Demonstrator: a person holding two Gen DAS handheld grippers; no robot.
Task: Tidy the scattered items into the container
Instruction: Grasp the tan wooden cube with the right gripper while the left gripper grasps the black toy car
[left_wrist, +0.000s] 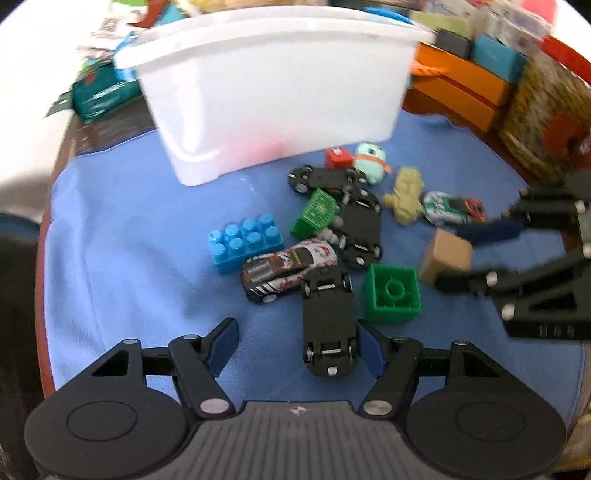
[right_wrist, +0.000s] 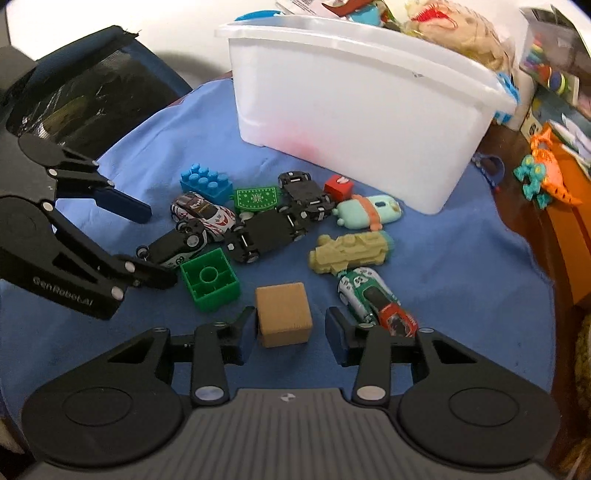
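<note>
A white plastic bin (left_wrist: 273, 92) (right_wrist: 354, 110) stands at the back of a blue cloth. Toys lie scattered in front of it: several toy cars, a blue brick (left_wrist: 245, 242) (right_wrist: 206, 181) and a green brick (left_wrist: 393, 293) (right_wrist: 210, 278). My left gripper (left_wrist: 299, 345) (right_wrist: 155, 243) is open; an upturned black car (left_wrist: 328, 319) (right_wrist: 173, 245) lies beside its right finger. My right gripper (right_wrist: 291, 332) (left_wrist: 469, 254) is open around a tan wooden cube (right_wrist: 283, 314) (left_wrist: 447, 256), which sits between the fingers on the cloth.
Also on the cloth are a mint figure (right_wrist: 367, 212), a beige toy (right_wrist: 351, 253), a green-and-red car (right_wrist: 373, 299), a small red block (right_wrist: 338, 186) and a green piece (right_wrist: 255, 199). Orange boxes (left_wrist: 461, 85) and a woven basket (left_wrist: 543, 110) stand at the right.
</note>
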